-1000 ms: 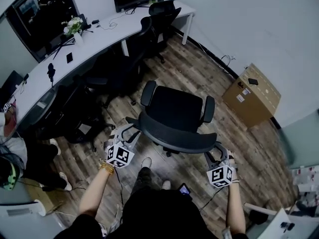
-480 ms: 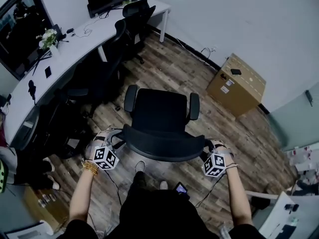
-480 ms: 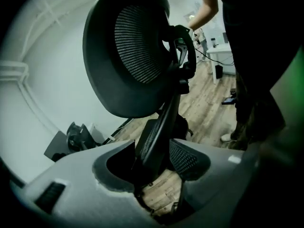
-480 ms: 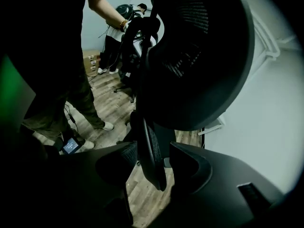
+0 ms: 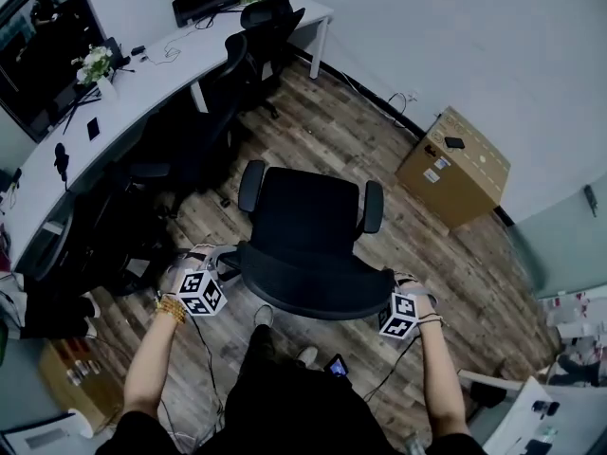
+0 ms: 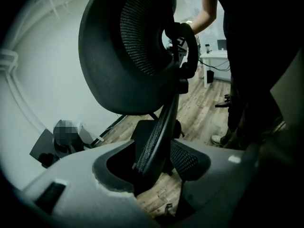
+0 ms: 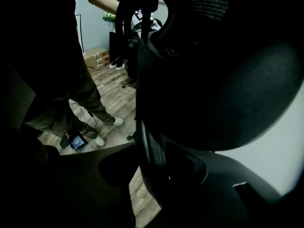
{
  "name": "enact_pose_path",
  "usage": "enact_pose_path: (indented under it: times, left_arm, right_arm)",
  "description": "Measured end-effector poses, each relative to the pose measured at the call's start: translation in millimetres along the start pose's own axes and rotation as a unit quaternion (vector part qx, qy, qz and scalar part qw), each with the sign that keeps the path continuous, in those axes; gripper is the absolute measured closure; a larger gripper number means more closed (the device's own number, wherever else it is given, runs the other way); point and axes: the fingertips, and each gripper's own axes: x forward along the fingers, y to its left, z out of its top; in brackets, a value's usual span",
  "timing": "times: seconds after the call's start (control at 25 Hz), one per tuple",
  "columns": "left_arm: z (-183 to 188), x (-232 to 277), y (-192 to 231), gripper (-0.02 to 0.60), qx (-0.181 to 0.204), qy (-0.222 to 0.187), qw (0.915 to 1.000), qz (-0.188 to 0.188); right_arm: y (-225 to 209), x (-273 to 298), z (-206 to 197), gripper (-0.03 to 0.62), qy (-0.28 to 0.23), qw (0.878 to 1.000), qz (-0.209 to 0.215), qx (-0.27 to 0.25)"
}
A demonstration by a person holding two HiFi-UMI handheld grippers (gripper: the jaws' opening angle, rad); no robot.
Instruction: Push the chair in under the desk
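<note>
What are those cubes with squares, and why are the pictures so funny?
A person holds two grippers, hand tools with two jaws like tongs; the cubes are part of them. The room picture comes from a camera on the person's head, looking down. The other two come from a camera on each gripper. The left gripper and right gripper are at the ends of the backrest of the chair, its edge between each pair of jaws. The left jaws have just been opening and show a gap; the right jaws have just been closing; whether they pinch I can't tell. The desk stands beyond.

Perhaps four chairs (one desk, one box)
</note>
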Motion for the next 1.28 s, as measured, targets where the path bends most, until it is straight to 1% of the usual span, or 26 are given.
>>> enact_pose_path:
  times: [0.08,0.16,0.32,0.44,0.52,0.68,0.8,0.92,1.04,1.28]
  left_arm:
    - [-1.9,0.4,-0.2,0.336,-0.006,-0.001,1.0000,-0.004]
    - [-2.3,0.6,-1.4,0.331,-0.016,0.003,0.9998,-0.012]
    - [-1.0,0.8,-2.9,0.327,-0.023,0.012,0.9994,-0.025]
    - [2.3,6.2,-2.9,0.324,-0.023,0.010,0.9994,-0.025]
    - [7.4,11.6,-3.1,0.324,-0.022,0.012,0.9991,-0.034]
    - [20.7,24.3,-5.3,0.325,-0.009,0.016,0.9977,-0.066]
    - [27.3,32.0,-9.0,0.328,0.000,0.027,0.9951,-0.095]
    - [36.7,45.9,-9.2,0.332,0.008,0.044,0.9916,-0.122]
    - [46.9,59.9,-2.5,0.334,0.020,0.055,0.9886,-0.139]
    - [66.9,80.3,10.1,0.334,0.045,0.051,0.9848,-0.160]
  right_arm:
    - [3.4,1.4,0.9,0.432,0.011,1.000,0.015,0.005]
    - [4.7,1.0,0.9,0.433,0.017,1.000,0.021,0.007]
    - [6.0,0.7,0.5,0.431,0.018,1.000,0.008,0.016]
    - [9.5,-2.1,-5.9,0.431,0.030,0.999,0.010,0.026]
    - [12.8,-5.4,-11.8,0.430,0.032,0.999,0.008,0.034]
    - [24.1,-12.6,-26.5,0.431,0.040,0.998,0.006,0.054]
    - [35.0,-15.8,-35.3,0.433,0.052,0.996,0.009,0.068]
    - [40.1,-18.5,-49.1,0.436,0.059,0.995,-0.008,0.075]
    - [39.2,-20.6,-61.6,0.447,0.062,0.995,-0.030,0.078]
    - [39.5,-28.0,-78.6,0.445,0.070,0.991,-0.035,0.111]
